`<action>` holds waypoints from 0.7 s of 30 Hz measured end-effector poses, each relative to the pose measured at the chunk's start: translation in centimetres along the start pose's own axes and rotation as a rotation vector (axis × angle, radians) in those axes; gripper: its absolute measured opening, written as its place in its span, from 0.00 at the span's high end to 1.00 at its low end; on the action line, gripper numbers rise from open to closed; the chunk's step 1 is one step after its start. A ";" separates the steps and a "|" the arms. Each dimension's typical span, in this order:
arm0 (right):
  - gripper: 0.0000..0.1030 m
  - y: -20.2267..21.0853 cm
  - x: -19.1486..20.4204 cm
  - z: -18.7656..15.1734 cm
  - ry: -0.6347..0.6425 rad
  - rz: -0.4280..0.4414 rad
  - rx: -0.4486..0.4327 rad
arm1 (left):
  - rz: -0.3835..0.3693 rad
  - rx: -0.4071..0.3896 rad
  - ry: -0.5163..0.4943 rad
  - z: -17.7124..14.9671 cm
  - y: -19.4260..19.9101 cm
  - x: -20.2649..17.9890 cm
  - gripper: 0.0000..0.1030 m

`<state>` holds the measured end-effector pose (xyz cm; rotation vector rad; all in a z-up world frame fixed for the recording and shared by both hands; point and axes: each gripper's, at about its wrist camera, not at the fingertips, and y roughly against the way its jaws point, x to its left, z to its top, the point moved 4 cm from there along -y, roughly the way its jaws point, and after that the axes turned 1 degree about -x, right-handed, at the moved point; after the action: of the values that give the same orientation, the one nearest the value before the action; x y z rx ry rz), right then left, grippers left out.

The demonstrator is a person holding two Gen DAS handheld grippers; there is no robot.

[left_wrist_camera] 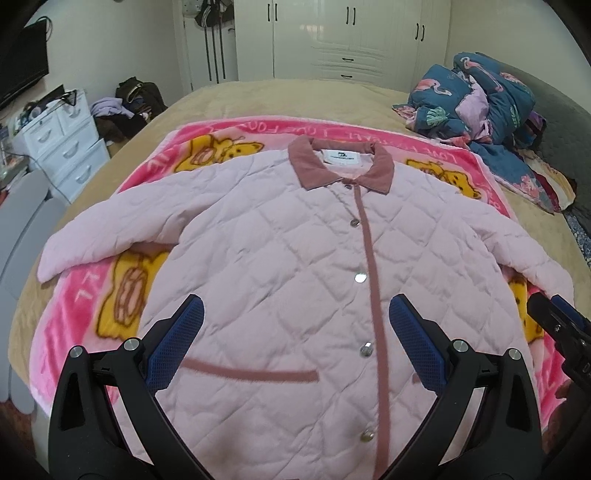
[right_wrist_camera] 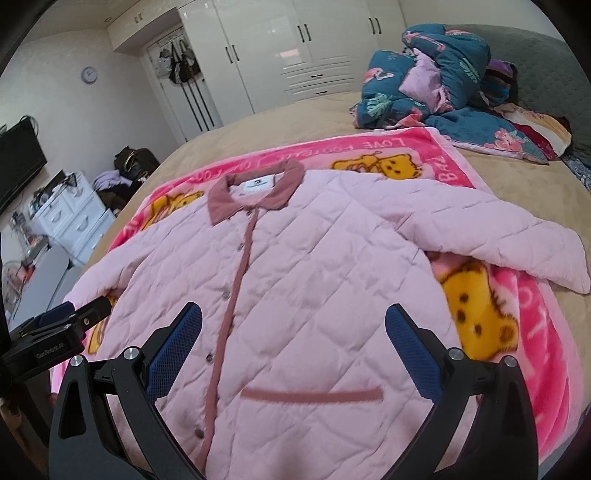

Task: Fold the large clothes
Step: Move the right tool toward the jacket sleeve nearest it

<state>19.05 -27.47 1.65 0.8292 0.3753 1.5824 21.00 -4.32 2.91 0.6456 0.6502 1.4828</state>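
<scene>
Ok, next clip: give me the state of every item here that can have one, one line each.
Pink quilted jacket: spread flat face up, buttoned, unfolded, both sleeves out sideways.
Collar: turned down, label showing.
Pink cartoon blanket: laid flat under the jacket.
Flamingo-print quilt: bunched in a heap at the far side of the bed.
Wardrobe doors: closed.
Left tool: open, empty, above the jacket.
Right tool: open, empty, above the jacket.

The right tool (right_wrist_camera: 293,328) hangs wide open above a pink quilted jacket (right_wrist_camera: 303,295) lying flat and buttoned on a pink blanket (right_wrist_camera: 524,314); the left tool (right_wrist_camera: 70,314) sits left.
</scene>
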 end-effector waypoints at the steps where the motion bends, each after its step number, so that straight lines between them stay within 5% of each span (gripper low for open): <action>1: 0.04 -0.2 -0.4 0.3 -0.006 -0.006 -0.001 | -0.005 0.002 -0.001 0.4 -0.4 -0.3 0.09; 21: 0.04 -3.3 -12.0 5.0 -0.191 -0.122 -0.012 | -0.022 0.040 -0.024 4.4 -5.0 -6.3 0.09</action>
<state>24.80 -39.39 -0.60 0.9225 0.2738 1.3790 27.71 -10.60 2.14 0.6844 0.6677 1.4423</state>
